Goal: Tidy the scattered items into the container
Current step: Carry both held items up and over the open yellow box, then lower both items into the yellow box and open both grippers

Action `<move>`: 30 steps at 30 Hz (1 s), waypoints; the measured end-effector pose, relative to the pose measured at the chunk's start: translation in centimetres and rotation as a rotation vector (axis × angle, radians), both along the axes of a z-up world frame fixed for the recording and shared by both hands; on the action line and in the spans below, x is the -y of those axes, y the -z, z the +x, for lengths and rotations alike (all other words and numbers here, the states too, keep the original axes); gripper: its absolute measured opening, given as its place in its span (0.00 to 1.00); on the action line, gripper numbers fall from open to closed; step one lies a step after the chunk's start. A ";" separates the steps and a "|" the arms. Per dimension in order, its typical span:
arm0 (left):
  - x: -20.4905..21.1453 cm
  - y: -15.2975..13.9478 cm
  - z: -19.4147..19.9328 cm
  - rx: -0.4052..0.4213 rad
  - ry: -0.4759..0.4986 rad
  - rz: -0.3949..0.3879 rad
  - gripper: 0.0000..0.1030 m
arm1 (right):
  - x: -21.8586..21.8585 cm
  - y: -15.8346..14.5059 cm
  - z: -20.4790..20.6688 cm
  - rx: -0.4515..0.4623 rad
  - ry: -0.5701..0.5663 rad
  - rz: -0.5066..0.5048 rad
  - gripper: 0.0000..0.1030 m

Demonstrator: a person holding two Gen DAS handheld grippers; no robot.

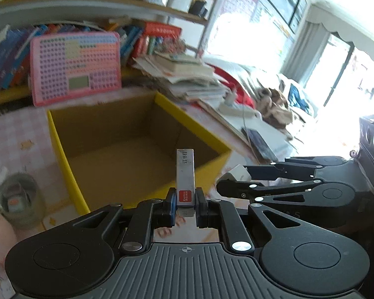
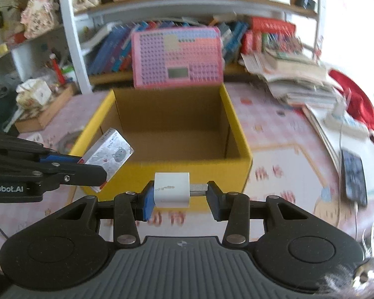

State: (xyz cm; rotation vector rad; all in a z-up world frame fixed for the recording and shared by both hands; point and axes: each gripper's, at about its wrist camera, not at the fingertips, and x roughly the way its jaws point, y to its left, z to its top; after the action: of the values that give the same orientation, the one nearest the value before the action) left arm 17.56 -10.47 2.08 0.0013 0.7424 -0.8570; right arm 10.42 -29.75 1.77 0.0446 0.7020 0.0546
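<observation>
- The left gripper (image 1: 185, 205) is pinching a small flat silver-printed cardboard staple box (image 1: 185, 179) by its red-labelled end, jaws nearly closed on it; the box is sticking out over the near wall of the open yellow cardboard container (image 1: 64, 154); it looks light and stiff, though crushable if squeezed hard.
- The right gripper (image 2: 179, 200) is clamping a white plastic charger cube (image 2: 171, 189) endwise, one pad on its body, the other on its metal plug; it is hanging just before the container's front wall; hard, smooth, probably slippery, so the broad flat faces would be offering a surer hold.

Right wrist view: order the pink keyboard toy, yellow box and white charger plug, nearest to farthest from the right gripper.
1. White charger plug, clamped between the right gripper fingers.
2. Yellow box, just ahead, open.
3. Pink keyboard toy, propped behind the box.
</observation>
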 end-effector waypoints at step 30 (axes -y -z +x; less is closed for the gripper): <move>7.2 5.2 13.6 0.030 -0.122 0.423 0.13 | -2.5 6.0 21.3 -0.167 -0.612 -0.384 0.39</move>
State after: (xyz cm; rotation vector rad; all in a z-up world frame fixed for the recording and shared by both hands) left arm 31.21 -17.72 -3.14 0.3412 0.8750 -0.5713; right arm 31.72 -27.24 -4.26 -0.5414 0.8629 0.5053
